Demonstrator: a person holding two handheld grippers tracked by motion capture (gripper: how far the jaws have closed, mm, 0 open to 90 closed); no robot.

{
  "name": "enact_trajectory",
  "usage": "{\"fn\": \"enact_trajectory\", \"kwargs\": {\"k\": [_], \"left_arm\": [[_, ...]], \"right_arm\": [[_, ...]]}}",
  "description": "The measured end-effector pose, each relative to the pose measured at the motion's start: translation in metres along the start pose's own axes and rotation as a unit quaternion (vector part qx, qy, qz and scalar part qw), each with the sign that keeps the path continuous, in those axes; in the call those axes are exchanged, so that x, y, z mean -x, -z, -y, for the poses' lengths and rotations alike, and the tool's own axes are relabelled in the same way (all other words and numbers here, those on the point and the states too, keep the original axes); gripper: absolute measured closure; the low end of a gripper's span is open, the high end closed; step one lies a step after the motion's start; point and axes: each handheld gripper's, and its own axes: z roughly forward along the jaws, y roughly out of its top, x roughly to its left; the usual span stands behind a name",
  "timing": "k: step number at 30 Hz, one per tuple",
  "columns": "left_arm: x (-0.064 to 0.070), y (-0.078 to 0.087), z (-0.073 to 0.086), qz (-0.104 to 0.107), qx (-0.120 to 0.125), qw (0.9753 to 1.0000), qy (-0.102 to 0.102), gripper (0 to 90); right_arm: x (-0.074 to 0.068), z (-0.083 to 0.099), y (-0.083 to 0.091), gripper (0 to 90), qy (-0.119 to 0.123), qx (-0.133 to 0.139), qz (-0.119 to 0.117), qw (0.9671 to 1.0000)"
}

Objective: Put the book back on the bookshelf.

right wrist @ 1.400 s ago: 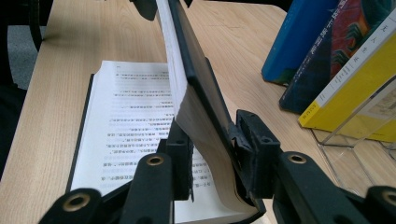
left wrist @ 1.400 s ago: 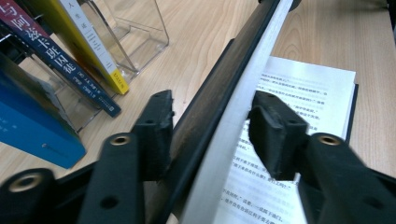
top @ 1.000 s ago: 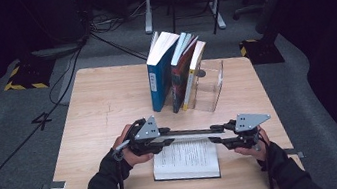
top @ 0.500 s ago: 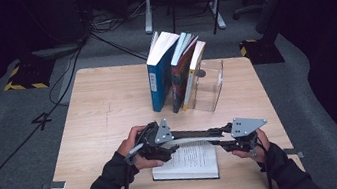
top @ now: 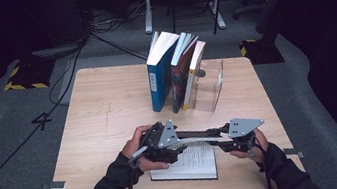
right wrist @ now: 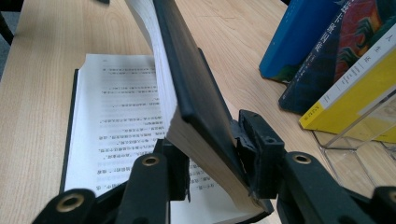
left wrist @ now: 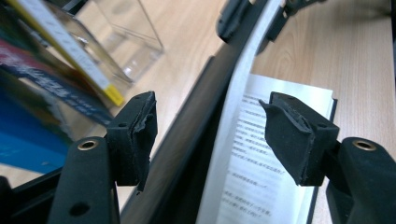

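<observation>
At the table's near edge, my right gripper (right wrist: 212,161) pinches the open book's (right wrist: 116,116) raised half; my left gripper (left wrist: 210,135) straddles it, spread.

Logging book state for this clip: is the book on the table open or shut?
Open. The book lies with printed pages facing up, while the right gripper clamps its raised cover and page block.

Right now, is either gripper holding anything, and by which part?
The right gripper clamps the open book's lifted cover and pages at their edge. The left gripper is open around that lifted part.
</observation>
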Motion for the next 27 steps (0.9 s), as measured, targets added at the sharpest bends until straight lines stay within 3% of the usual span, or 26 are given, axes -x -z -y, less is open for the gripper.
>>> {"fn": "enact_trajectory", "kwargs": {"k": [3, 7, 11, 15, 22, 27], "left_arm": [[0.006, -0.012, -0.003, -0.007, -0.026, 0.9996, 0.004, 35.0], [0.008, -0.016, -0.003, -0.028, -0.031, 0.999, 0.013, 38.2], [0.007, -0.017, -0.003, -0.05, -0.022, 0.9982, 0.026, 38.6], [0.002, -0.014, -0.001, -0.038, -0.009, 0.9987, 0.034, 36.2], [0.005, -0.013, 0.003, -0.038, -0.037, 0.9986, 0.009, 43.7], [0.006, -0.012, 0.003, -0.041, -0.049, 0.9979, -0.013, 54.9]], "right_arm": [[-0.001, -0.001, -0.001, 65.5, 0.003, -0.003, 0.0, 1.0], [-0.002, -0.002, -0.001, 65.6, 0.003, -0.004, 0.002, 1.0], [-0.003, -0.003, -0.002, 65.8, 0.005, -0.004, 0.001, 1.0], [-0.004, -0.004, -0.002, 66.4, 0.01, -0.005, 0.0, 0.9999], [-0.005, -0.005, -0.003, 65.6, 0.011, -0.006, -0.001, 0.9999], [-0.006, -0.005, -0.004, 65.0, 0.013, -0.006, -0.001, 0.9999]]}}
